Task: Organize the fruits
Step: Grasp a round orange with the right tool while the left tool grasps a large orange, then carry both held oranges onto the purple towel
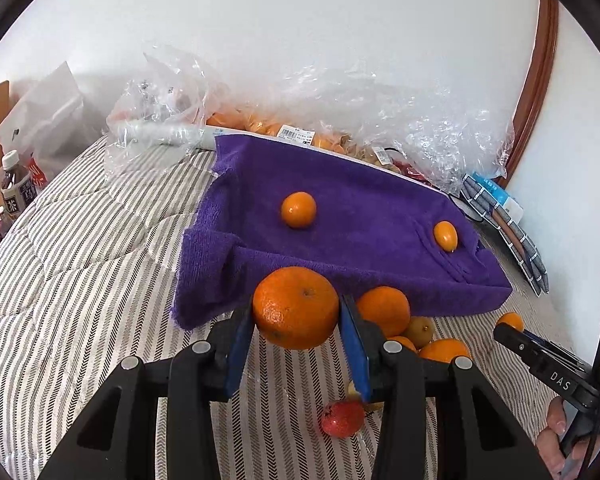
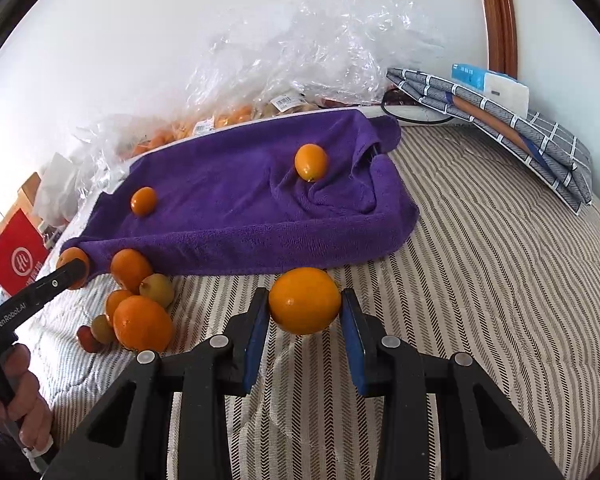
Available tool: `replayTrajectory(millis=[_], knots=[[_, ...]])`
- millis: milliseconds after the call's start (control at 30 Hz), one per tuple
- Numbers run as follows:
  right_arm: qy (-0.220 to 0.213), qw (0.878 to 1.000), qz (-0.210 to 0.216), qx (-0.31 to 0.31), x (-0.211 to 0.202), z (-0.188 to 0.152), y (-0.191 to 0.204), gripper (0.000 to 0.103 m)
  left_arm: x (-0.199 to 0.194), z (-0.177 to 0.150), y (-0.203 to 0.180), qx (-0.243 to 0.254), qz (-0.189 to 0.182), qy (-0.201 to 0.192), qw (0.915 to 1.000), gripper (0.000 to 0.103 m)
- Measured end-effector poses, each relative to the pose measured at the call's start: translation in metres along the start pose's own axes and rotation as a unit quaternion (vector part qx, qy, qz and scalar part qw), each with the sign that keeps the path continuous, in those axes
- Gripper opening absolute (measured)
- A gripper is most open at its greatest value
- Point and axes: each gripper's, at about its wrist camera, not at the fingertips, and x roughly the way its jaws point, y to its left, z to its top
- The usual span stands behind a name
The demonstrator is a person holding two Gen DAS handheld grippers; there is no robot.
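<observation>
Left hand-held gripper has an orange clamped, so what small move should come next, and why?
Probably carry the orange forward over the near rim of the purple towel-lined tray and set it down there. The left hand-held gripper grips it clear of the striped bedding, two small oranges already lie on the towel, and more fruit waits in the loose pile beside it.

Fluffy matt purple towel (image 1: 356,236), crinkly glossy clear plastic bags (image 1: 340,104), woven striped bedcover (image 1: 80,280), pitted orange (image 1: 296,308) peel.
</observation>
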Motion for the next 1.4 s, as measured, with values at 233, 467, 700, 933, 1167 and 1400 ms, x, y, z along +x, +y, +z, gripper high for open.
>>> replayTrajectory(millis=[233, 467, 700, 933, 1167, 1400], knots=[[-0.008, 1.000, 0.013, -0.001, -0.005, -0.002, 0.000, 0.035, -0.008, 0.001, -0.001, -0.001, -0.011, -0.016, 0.9998, 0.040], [-0.003, 1.000, 0.009, -0.002, -0.008, -0.003, 0.000, 0.035, -0.013, 0.003, 0.002, -0.013, -0.007, -0.029, 0.9995, 0.040], [-0.022, 1.000, 0.002, 0.003, -0.025, -0.004, 0.000, 0.035, -0.012, 0.003, 0.003, -0.017, -0.006, -0.029, 0.9994, 0.040], [-0.049, 0.999, -0.002, 0.000, -0.044, 0.009, 0.003, 0.035, -0.017, 0.005, 0.003, -0.014, -0.002, -0.043, 0.9990, 0.040], [-0.071, 0.997, 0.004, -0.001, -0.051, 0.026, 0.005, 0.035, -0.022, 0.011, 0.017, -0.045, -0.002, -0.036, 0.9983, 0.040], [-0.080, 0.997, 0.010, 0.000, -0.049, 0.040, 0.010, 0.035, -0.036, 0.029, 0.012, -0.031, 0.012, -0.049, 0.9982, 0.040]])
